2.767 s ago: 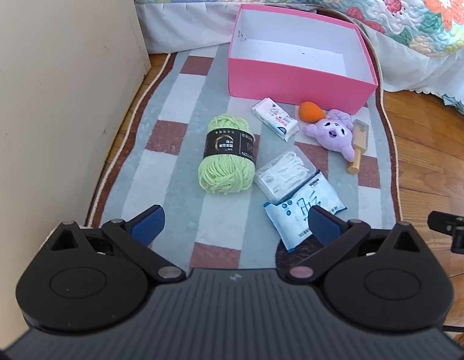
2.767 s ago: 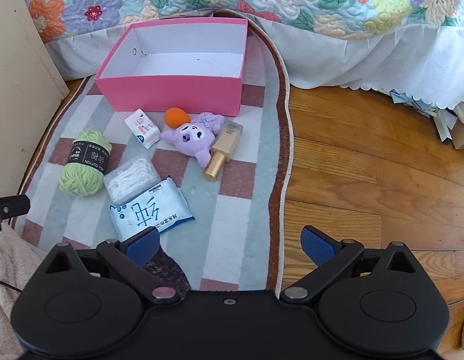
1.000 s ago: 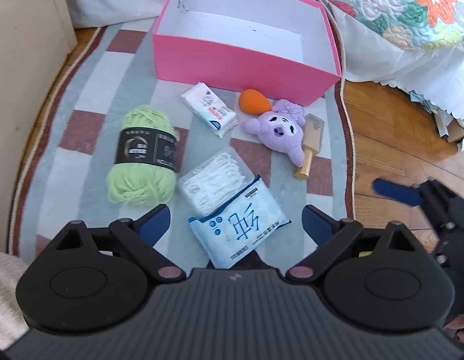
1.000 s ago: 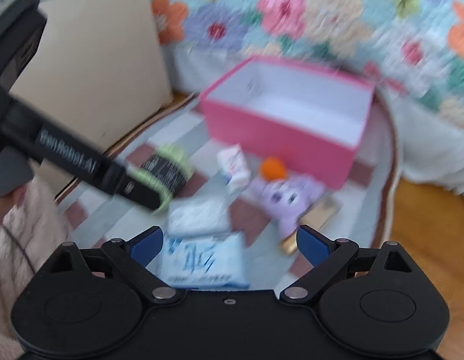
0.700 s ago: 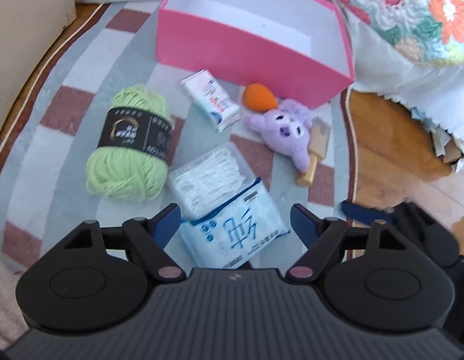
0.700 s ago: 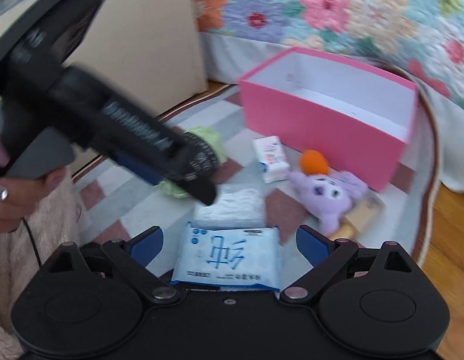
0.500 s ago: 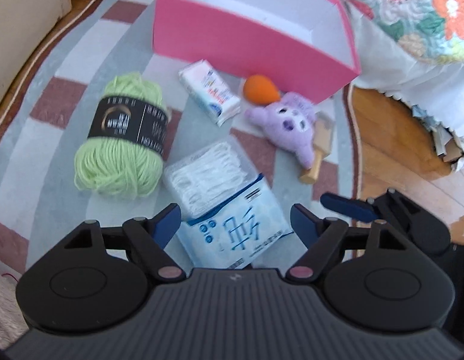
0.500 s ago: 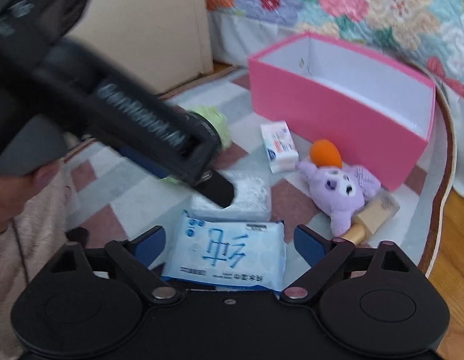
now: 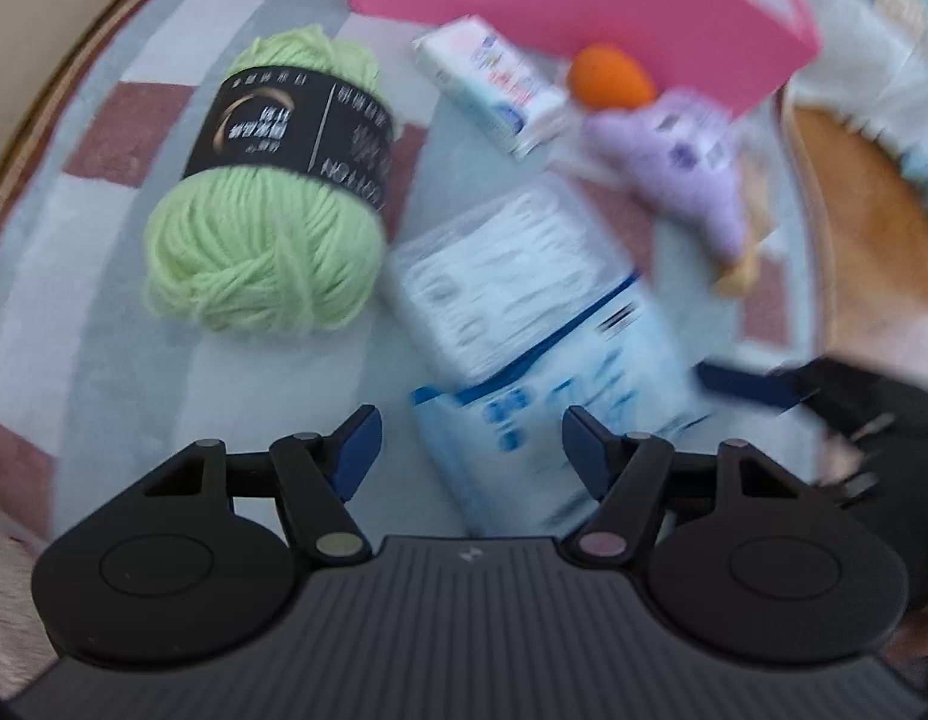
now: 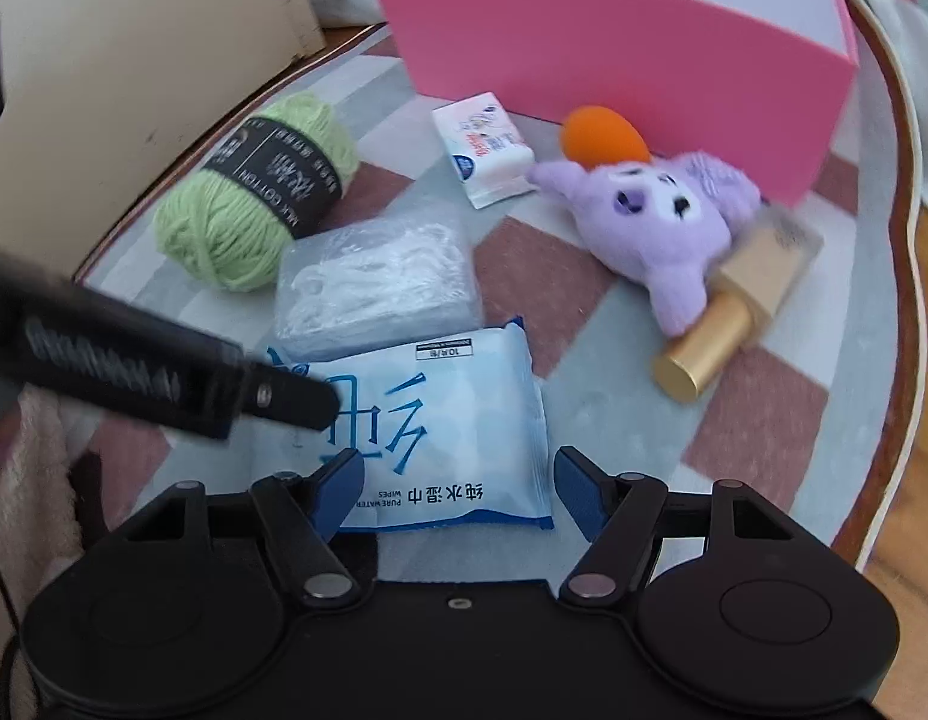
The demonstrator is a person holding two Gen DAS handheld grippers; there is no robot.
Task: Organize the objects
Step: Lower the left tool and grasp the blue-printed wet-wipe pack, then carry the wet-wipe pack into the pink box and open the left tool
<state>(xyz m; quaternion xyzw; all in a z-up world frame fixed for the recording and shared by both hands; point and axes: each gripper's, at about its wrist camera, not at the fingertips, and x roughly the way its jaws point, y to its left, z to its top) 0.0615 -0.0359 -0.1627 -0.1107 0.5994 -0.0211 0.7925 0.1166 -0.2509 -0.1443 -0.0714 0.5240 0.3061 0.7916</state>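
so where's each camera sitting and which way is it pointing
Left wrist: on the left claw, looking down at the wipes and yarn; its own open fingers show.
Right wrist: on the right claw, facing the pink box; its open fingers show.
Both share the wipes, yarn, plush, and each other's claw.

Just the room stuff: a checked rug (image 10: 542, 264) in grey, white and brick-red squares with a cream and brown border, sitting on orange wood floor (image 10: 926, 276). Beige cabinet side (image 10: 134, 60) on the left (scuffed a bit). White bed skirt (image 9: 872, 60) hangs down at the back, pretty blurry.
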